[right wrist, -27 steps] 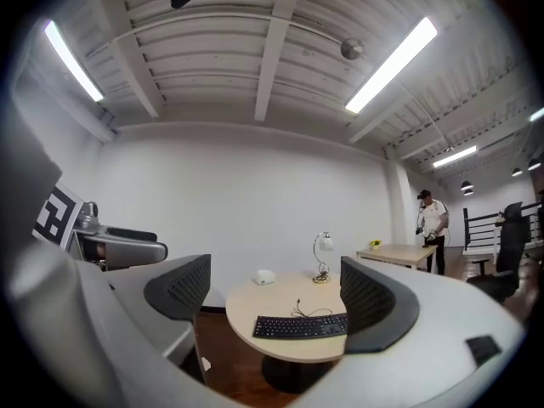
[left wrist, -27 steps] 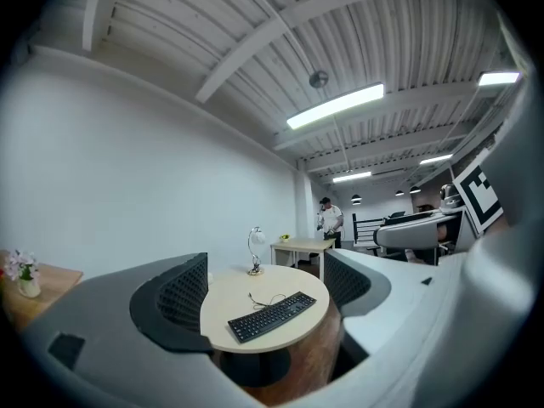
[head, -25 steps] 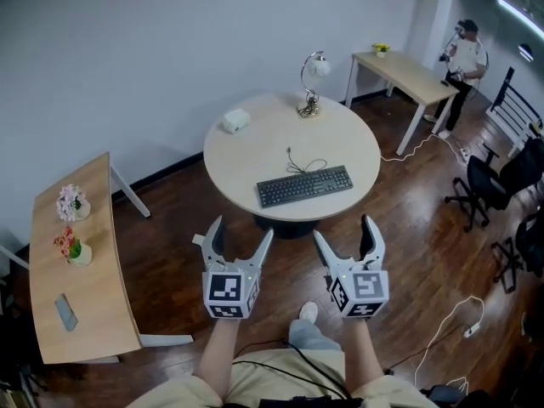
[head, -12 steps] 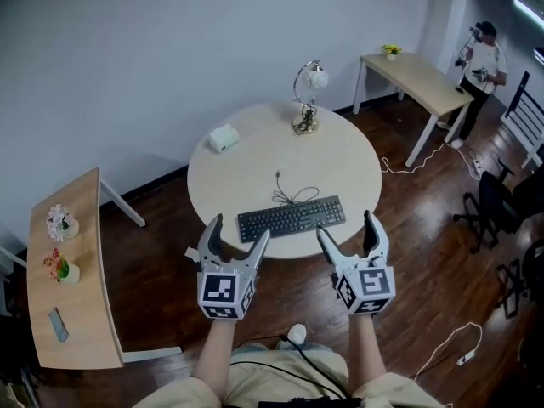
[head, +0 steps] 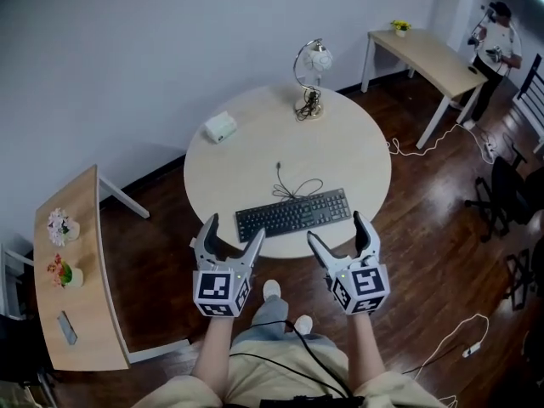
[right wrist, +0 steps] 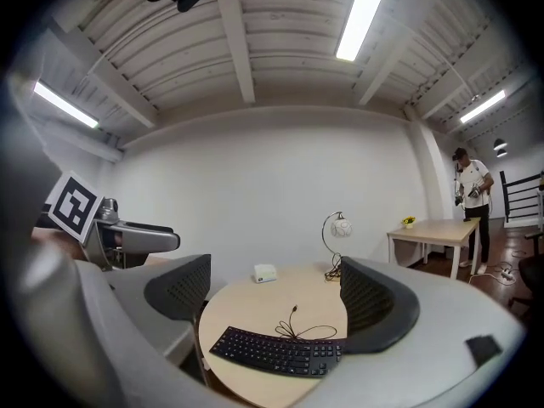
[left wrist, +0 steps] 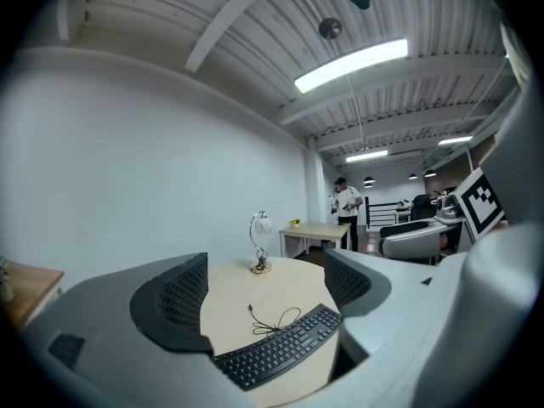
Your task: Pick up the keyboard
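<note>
Head view: the flat black keyboard (head: 293, 213) lies near the front edge of the round pale wooden bench (head: 246, 172). My left tongs (head: 235, 229) and right tongs (head: 337, 228) hang wide open and empty, just in front of it. This looks like the reaching step. Next I should grip the keyboard's ends and squeeze.

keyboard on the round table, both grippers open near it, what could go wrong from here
The black keyboard lies close to the near edge of the round pale wooden table; a slipped grasp by the left gripper or right gripper could send it over that edge.
Its loose black cable lies looped behind it and may drag or snag when lifted.
</note>
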Demonstrator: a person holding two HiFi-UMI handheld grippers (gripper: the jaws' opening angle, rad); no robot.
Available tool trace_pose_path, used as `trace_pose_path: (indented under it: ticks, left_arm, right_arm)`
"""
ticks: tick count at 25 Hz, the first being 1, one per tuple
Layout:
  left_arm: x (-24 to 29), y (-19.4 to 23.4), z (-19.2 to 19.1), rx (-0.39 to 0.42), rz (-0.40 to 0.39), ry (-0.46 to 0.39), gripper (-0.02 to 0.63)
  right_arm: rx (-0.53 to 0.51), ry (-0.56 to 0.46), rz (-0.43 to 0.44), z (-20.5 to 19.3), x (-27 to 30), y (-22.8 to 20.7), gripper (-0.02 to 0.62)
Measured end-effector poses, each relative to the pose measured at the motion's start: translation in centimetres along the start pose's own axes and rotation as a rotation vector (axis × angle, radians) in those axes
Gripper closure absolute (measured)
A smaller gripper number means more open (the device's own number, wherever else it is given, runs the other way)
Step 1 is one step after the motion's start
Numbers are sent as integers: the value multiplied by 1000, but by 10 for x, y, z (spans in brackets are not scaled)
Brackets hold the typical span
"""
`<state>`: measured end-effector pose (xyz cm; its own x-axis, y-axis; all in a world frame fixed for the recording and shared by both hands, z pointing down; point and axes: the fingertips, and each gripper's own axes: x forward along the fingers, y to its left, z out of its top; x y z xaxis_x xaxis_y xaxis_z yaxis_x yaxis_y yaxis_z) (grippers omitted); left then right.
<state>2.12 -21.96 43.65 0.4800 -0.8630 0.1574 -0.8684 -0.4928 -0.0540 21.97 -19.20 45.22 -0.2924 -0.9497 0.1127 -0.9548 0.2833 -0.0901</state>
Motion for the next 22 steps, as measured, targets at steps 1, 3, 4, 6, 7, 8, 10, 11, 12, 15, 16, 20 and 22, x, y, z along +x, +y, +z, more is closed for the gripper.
trace_pose_path:
  ticks: [1,3,4,6,7,8,10,11,12,15,16,20,22]
  left_arm:
    - [8,3,-3,-8,-1,3,202]
    - [27,10,-6,-21,-6,0,204]
    - [37,14,-5,-24,-9,-6,204]
    - [57,23,0,-16,-9,-22,204]
    - [66,30,2,-8,-8,-30,202]
    - [75,37,4,-1,-5,-36,202]
    - [92,53,5,2,-6,-42,203]
    - [99,61,3,-6,-11,-41,202]
    - [107,68,1,-18,-21,-37,204]
    - [128,93,-6,-46,-41,-16,202]
    - [134,101,-10,-50,-43,-8,204]
    - [154,123,-24,-72,-58,4,202]
    - [164,124,-30,-81,-74,22,203]
  right_arm:
    - [-13,11,6,-2,7,-1,109]
    - [-41,30,6,-4,21,-9,109]
    - [-50,36,4,-3,30,-15,109]
    - [-63,47,9,-1,51,-25,109]
    - [-73,54,18,1,62,-28,109]
    - [-88,62,27,4,74,-29,109]
    - [-118,80,43,8,100,-29,109]
    - [-128,88,50,9,113,-27,109]
    - [-135,94,57,10,126,-25,109]
    - [-151,107,78,12,166,-16,109]
    - [-155,111,83,11,176,-12,109]
    - [-163,122,97,3,203,0,109]
    - [-164,144,112,-6,212,2,109]
